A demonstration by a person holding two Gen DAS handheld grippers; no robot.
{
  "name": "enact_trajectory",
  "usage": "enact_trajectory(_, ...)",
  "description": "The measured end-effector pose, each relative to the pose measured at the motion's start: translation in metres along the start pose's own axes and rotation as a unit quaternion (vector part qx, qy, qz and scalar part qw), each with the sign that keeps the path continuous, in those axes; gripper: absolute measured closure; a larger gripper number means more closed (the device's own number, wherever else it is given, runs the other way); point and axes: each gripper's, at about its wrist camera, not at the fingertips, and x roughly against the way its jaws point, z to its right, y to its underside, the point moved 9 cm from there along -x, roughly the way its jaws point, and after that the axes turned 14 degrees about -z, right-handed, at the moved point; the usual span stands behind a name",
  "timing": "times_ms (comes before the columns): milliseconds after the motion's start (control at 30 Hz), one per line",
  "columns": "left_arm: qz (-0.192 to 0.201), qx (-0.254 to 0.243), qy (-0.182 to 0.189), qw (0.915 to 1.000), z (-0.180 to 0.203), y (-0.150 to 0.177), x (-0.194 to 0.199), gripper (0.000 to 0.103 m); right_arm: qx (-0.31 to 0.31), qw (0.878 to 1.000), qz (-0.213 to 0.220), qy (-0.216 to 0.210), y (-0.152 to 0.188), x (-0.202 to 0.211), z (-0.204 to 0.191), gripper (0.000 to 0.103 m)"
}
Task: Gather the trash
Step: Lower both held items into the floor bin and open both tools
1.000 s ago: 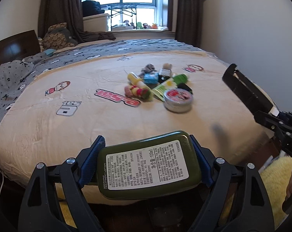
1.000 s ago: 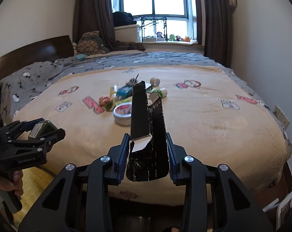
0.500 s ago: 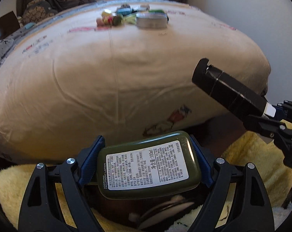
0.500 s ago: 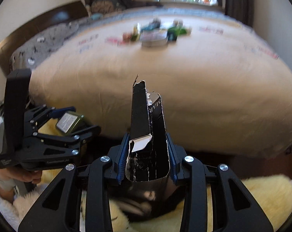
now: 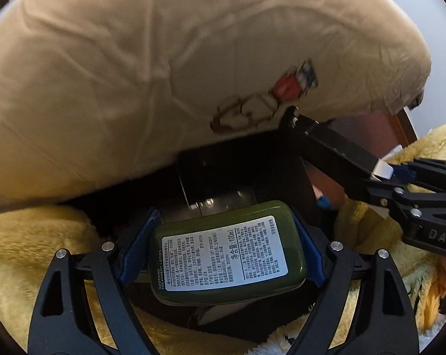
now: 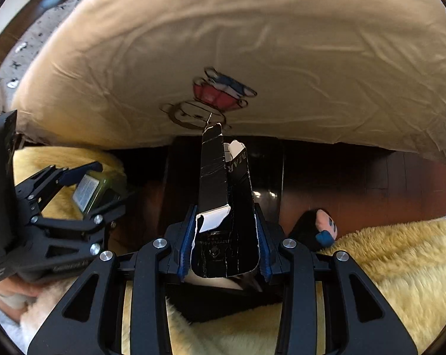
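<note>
My left gripper (image 5: 223,251) is shut on a dark green lotion bottle (image 5: 225,251) with a white label, held low over a black bin (image 5: 223,174) that stands on the floor at the foot of the bed. My right gripper (image 6: 224,242) is shut on a torn black carton (image 6: 223,189), also pointed down at the black bin (image 6: 267,165). The right gripper and its carton (image 5: 332,153) show at the right of the left wrist view. The left gripper with the bottle (image 6: 89,189) shows at the left of the right wrist view.
The bed's beige cartoon-print cover (image 5: 163,59) hangs over the bin from above. A fluffy yellow rug (image 6: 385,266) surrounds the bin. A small plush toy (image 6: 323,227) lies on the dark wood floor (image 6: 400,183) to the right.
Both grippers have dropped from bed height and tilted down toward the floor. The pile of items on the bed has left view; the black bin is now close under both loads.
</note>
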Motion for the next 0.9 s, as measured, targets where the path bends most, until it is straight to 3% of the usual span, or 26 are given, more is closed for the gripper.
enact_trajectory(100, -0.016, -0.003, 0.002, 0.9999, -0.003, -0.001, -0.011, 0.022, -0.009, 1.000, -0.018, 0.002, -0.002, -0.013, 0.005, 0.064)
enact_trajectory(233, -0.024, -0.008, 0.007, 0.9996, -0.003, 0.000, -0.014, 0.022, -0.020, 1.000, -0.010, -0.007, -0.012, -0.005, 0.011, 0.063)
enact_trajectory(367, -0.025, -0.011, 0.014, 0.9995, 0.001, -0.001, -0.015, 0.022, -0.026, 1.000, 0.012, -0.012, -0.018, 0.010, 0.013, 0.043)
enact_trajectory(433, -0.021, -0.010, 0.015, 0.9996, 0.001, -0.003, -0.011, 0.020, -0.025, 0.999, 0.025, -0.008, -0.020, 0.016, 0.013, 0.043)
enact_trajectory(667, 0.016, -0.009, -0.003, 0.9998, -0.007, -0.003, 0.014, 0.009, -0.025, 0.997, 0.067, 0.005, -0.034, 0.046, 0.023, 0.037)
enact_trajectory(900, 0.100, -0.003, -0.036, 0.9943, -0.014, -0.027, 0.082, 0.008, -0.010, 0.987, 0.159, 0.026, -0.059, 0.113, 0.023, 0.028)
